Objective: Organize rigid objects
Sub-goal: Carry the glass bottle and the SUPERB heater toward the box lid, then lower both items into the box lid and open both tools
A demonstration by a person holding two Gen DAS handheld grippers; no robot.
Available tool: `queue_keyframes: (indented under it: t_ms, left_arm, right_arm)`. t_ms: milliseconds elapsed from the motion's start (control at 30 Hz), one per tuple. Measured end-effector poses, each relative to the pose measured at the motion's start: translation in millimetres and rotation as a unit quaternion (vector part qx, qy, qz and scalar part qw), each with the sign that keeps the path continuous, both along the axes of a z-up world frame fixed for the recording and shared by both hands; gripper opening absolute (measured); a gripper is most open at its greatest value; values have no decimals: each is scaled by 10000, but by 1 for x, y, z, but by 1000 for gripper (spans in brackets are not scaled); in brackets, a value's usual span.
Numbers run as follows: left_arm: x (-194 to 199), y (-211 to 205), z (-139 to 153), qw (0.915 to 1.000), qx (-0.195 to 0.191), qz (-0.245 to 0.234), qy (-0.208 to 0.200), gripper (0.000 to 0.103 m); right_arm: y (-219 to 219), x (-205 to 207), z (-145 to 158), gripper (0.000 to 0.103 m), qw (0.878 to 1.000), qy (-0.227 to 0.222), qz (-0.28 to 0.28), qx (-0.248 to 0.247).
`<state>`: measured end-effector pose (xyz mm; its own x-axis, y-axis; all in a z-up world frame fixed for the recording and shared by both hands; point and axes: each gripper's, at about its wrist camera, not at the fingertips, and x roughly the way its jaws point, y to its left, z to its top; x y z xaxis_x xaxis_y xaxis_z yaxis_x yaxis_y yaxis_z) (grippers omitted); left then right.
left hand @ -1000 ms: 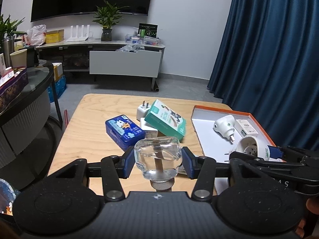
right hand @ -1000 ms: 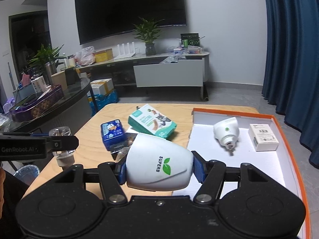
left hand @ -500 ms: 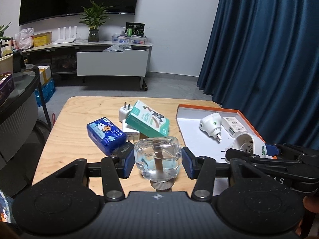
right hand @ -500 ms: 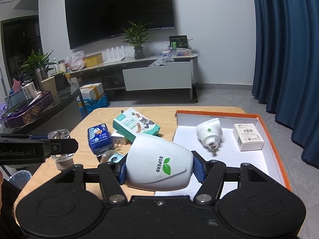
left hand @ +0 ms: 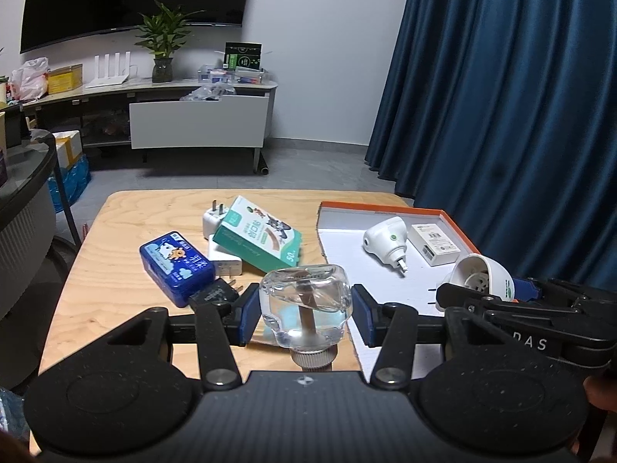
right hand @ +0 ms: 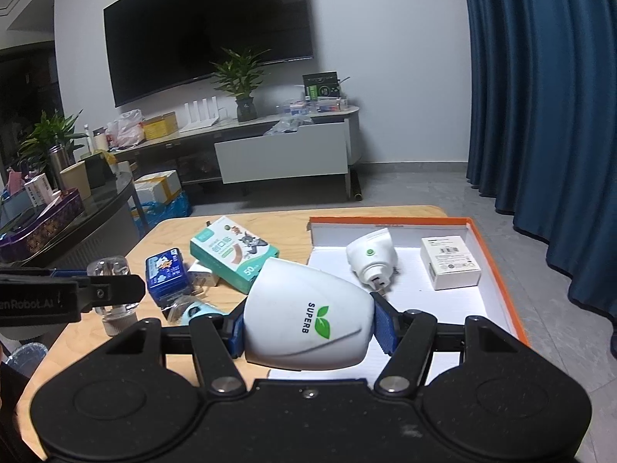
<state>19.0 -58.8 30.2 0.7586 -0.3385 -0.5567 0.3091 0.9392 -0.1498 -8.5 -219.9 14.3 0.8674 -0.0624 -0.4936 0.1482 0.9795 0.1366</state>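
My left gripper [left hand: 304, 310] is shut on a clear glass bottle [left hand: 304, 305], cap toward the camera, held above the wooden table [left hand: 115, 277]. The right gripper [right hand: 308, 322] is shut on a white SUPERB plug-in device [right hand: 308, 316], over the near edge of the orange-rimmed white box lid [right hand: 497, 270]. That lid holds another white plug-in device [right hand: 372, 258] and a small white box [right hand: 449, 260]. On the table lie a blue tin [left hand: 175, 264], a green carton [left hand: 258, 237] and white chargers [left hand: 212, 218]. In the left wrist view the right gripper [left hand: 482, 289] appears at right with its device.
A glass-topped side table [right hand: 77, 216] with boxes stands to the left. A TV console [left hand: 200, 123] with a plant is against the far wall, and a blue curtain [left hand: 501, 115] hangs on the right. A black plug [left hand: 216, 293] lies by the blue tin.
Both grippers have shifted sideways over the table with their loads still held; the table objects slide leftward in the views. Neither grip has changed.
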Motion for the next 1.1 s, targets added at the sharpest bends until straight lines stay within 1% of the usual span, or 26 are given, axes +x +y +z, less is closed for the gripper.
queue_keyframes:
  t_ms: [800,1100]
  left_arm:
    - [4,-41,-2,9989,30,-469,16,50]
    - [7,-68,-7,9970,61,-767,71,50]
  right_arm:
    - [-30,-16,1,74,9988,-74,-484,34]
    - [-49,-24,2,74,9974,-93,-712,-41]
